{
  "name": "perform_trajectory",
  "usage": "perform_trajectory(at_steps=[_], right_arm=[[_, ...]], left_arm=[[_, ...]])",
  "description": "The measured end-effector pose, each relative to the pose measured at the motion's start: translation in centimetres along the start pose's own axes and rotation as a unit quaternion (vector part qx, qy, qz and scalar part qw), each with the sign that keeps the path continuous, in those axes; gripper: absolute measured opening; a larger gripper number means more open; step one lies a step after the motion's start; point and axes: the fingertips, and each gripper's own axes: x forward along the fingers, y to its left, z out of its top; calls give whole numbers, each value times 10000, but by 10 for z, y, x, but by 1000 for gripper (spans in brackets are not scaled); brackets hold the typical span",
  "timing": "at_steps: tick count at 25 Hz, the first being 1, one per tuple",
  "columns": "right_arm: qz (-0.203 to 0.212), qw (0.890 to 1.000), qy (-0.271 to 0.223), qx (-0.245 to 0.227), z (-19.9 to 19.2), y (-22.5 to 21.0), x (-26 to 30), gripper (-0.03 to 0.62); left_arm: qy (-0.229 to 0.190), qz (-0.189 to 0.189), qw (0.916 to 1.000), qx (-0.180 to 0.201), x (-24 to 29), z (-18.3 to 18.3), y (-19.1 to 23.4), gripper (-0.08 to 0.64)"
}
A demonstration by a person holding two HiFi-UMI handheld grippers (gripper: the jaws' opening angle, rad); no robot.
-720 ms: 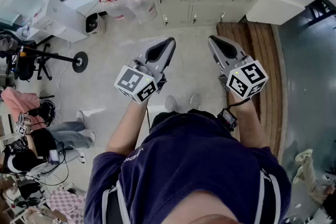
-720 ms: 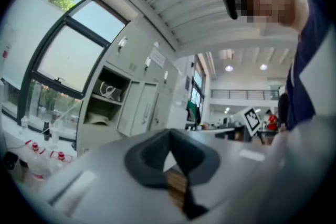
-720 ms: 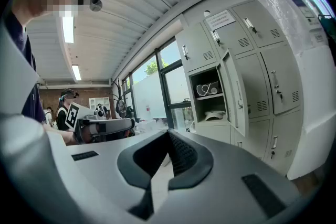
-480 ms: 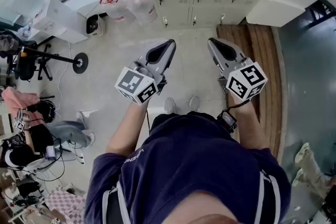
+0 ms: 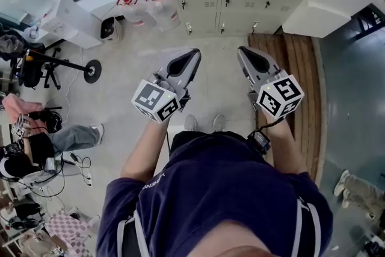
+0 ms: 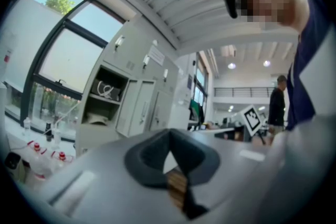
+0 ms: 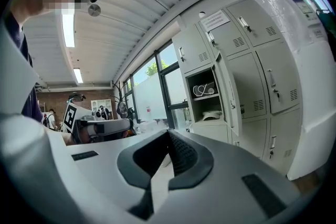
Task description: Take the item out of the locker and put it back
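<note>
At the left, the left tool (image 5: pixel 190 59) is held out level in front of the body. Its jaws are brought together and nothing is seen between them. This posture is judged to be a carrying one, since the lockers are not yet within reach.

Further ahead, the open locker (image 6: pixel 118 85) is seen with its door swung aside. A coiled cable (image 6: pixel 106 91) lies on its upper shelf and a pale flat thing (image 6: pixel 97 119) on the shelf below. Which of the two is the item of the task cannot be told, but both are inside the locker, well apart from both tools. The taking out is therefore judged as not yet begun.

At the right, the right tool (image 5: pixel 244 55) is pointed a little downward, beside the left one. It is closed as well, and empty. Before any grasp, one tool must first be opened.

Compared with the earlier frames, very little is changed. Both tools are kept in the same posture and at the same spacing. Only the floor and the lockers are shifted slightly in the head view.
</note>
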Motion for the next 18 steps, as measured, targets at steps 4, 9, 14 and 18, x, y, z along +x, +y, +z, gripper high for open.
perform_trajectory(at_steps=[4, 9, 14, 18], right_arm=[[104, 9999, -1, -42, 0, -7, -10, 5], [239, 9997, 9, -55, -2, -19, -17, 5], [288, 9996, 15, -12, -1, -28, -13, 5], [310, 9995, 45, -1, -4, -33, -10, 5]], left_arm=[[-16, 62, 10000, 44, 9, -3, -11, 3], [-19, 174, 9998, 96, 20, -5, -21, 3], [1, 263, 9996, 83, 26, -7, -17, 3], [-11, 321, 9995, 38, 29, -10, -12, 3]])
